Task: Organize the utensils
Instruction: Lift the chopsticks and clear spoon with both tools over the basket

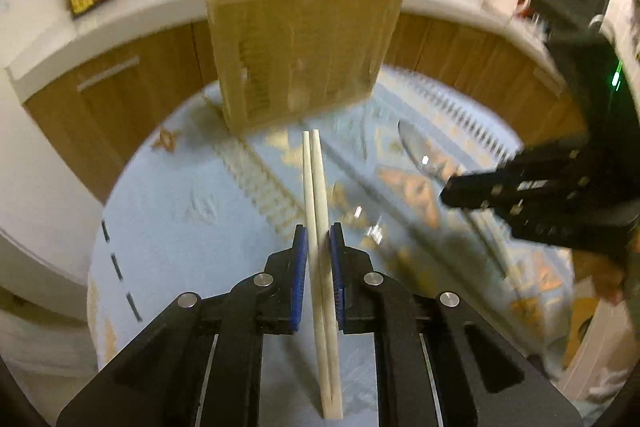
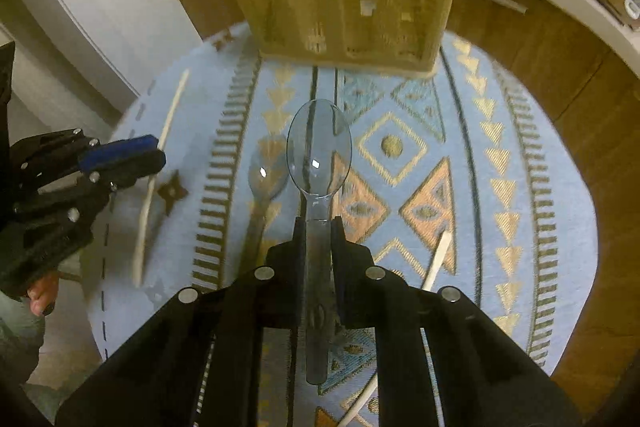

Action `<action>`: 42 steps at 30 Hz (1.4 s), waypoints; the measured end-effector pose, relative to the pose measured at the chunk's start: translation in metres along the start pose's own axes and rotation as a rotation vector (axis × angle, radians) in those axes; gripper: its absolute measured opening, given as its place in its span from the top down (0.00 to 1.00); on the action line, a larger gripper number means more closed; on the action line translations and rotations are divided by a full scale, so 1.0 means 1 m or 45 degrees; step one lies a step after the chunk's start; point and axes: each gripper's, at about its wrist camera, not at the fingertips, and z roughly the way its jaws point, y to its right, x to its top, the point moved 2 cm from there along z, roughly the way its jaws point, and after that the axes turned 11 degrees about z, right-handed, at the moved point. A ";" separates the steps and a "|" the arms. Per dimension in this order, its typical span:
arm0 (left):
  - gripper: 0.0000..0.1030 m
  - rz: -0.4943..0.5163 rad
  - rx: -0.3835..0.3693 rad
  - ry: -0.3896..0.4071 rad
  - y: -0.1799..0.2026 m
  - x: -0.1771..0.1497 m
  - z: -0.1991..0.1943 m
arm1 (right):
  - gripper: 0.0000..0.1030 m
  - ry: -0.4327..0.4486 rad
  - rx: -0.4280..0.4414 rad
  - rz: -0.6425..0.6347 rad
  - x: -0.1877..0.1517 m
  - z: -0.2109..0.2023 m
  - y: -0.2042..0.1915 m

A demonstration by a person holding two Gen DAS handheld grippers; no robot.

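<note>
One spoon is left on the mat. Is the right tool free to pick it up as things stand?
Probably not: the right tool is shut on a clear spoon. The other spoon lies uncovered on the mat.

We're seeing dim, yellowish indoor light in both fisheye views, edges bent and blacked out, motion blur smearing the rack [image 1: 304, 55] and cloth [image 2: 400, 155], small glints on the spoon [image 2: 319, 147].
</note>
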 end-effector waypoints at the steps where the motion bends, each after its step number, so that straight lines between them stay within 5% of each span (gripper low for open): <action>1: 0.91 -0.005 -0.004 0.043 0.002 0.005 -0.006 | 0.90 0.029 0.013 -0.002 0.002 -0.007 0.001; 14: 0.97 -0.036 -0.019 0.481 -0.006 0.087 -0.072 | 0.90 0.465 0.200 0.038 0.051 -0.112 -0.006; 23: 0.97 -0.080 -0.024 0.674 -0.016 0.131 -0.091 | 0.90 0.652 0.240 0.086 0.086 -0.140 0.003; 28: 0.97 -0.078 0.006 0.804 -0.017 0.156 -0.107 | 0.90 0.858 0.216 0.039 0.113 -0.154 -0.001; 35: 0.97 -0.072 0.058 0.841 -0.016 0.180 -0.094 | 0.90 1.047 0.103 -0.084 0.145 -0.135 -0.008; 42: 0.97 -0.100 0.073 0.807 -0.033 0.186 -0.057 | 0.90 1.064 0.027 -0.046 0.167 -0.090 0.005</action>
